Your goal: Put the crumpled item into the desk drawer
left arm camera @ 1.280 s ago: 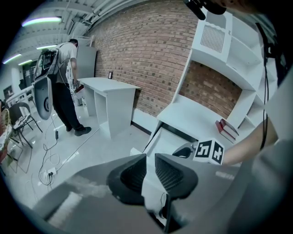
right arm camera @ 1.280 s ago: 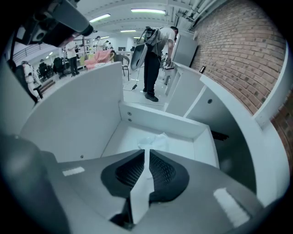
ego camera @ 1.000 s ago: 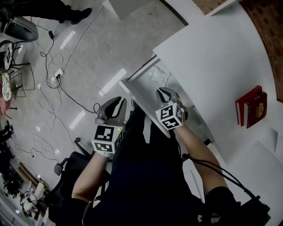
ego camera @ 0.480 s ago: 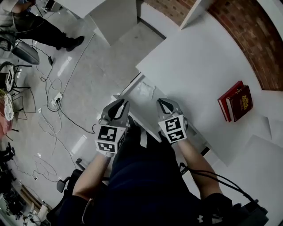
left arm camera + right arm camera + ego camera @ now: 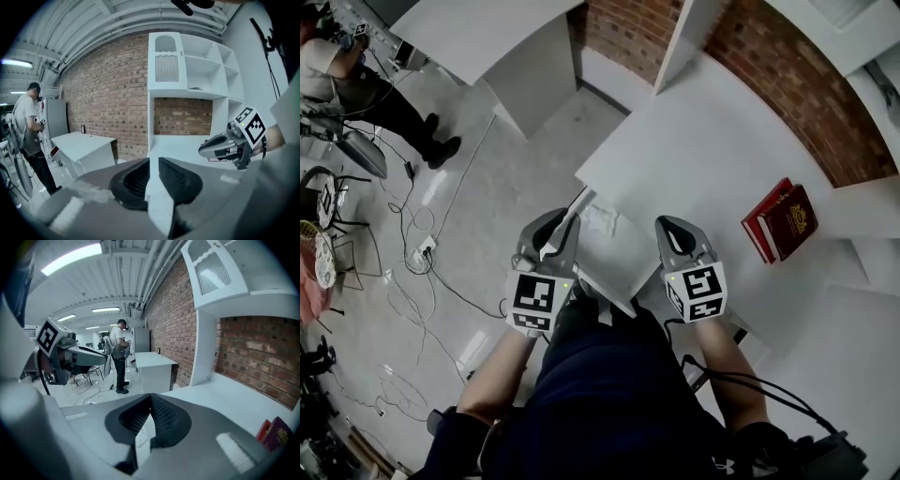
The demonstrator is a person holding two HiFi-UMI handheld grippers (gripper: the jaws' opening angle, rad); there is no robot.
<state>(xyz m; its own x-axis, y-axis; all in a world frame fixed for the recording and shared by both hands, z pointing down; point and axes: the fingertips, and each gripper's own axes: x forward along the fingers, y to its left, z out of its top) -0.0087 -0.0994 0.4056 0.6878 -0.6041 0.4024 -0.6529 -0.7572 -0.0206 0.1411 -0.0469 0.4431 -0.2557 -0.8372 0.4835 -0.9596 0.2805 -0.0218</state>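
A white desk (image 5: 703, 131) bears two red books (image 5: 780, 221) lying side by side; its open drawer (image 5: 616, 262) holds a crumpled item (image 5: 601, 218); cables (image 5: 405, 223) and a power strip (image 5: 422, 251) trail across the grey floor (image 5: 511, 155)

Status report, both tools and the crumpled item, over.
Left tool slightly open, empty; right tool shut, empty. Crumpled item in open drawer. Nothing in the way.

White desk, brick wall, grey grippers.
My left gripper (image 5: 555, 230) and right gripper (image 5: 680, 236): grey, black ribbed pads (image 5: 176, 178), black-and-white square-marker cubes (image 5: 534, 300). Desk (image 5: 703, 150) white. Crumpled item (image 5: 602, 220) whitish. Books (image 5: 778, 220) dark red, gold print. Wall (image 5: 769, 66) red-brown brick. Floor (image 5: 487, 187) glossy pale grey. My trousers (image 5: 609, 394) navy.
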